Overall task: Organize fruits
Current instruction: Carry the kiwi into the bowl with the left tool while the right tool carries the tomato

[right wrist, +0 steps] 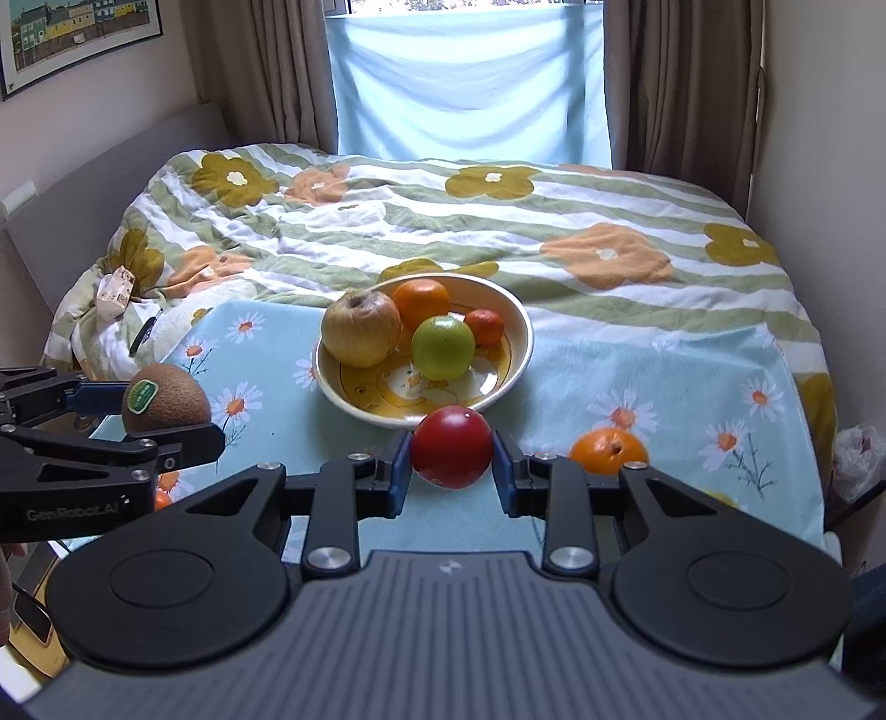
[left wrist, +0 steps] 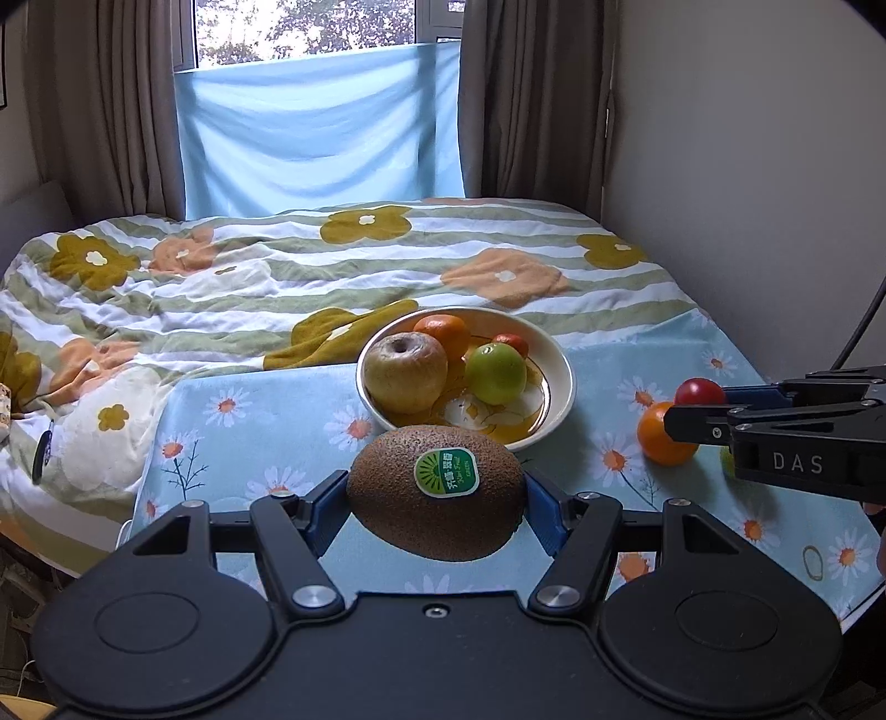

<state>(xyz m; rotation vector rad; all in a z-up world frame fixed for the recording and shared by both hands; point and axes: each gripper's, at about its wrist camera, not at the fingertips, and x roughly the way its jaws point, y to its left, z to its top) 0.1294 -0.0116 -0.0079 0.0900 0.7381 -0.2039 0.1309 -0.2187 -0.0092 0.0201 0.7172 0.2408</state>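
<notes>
My left gripper is shut on a brown kiwi with a green sticker, held above the blue daisy cloth. My right gripper is shut on a red round fruit, also lifted. Just beyond both stands a cream bowl holding a yellowish apple, a green apple, an orange and a small tangerine. Another orange lies on the cloth to the right. From the right wrist view the kiwi shows at far left in the left gripper.
A flowered quilt covers the bed behind the cloth. Curtains and a blue sheet over the window close the far end; a wall runs along the right. A framed picture hangs at left. A yellow-green fruit peeks from behind the right gripper.
</notes>
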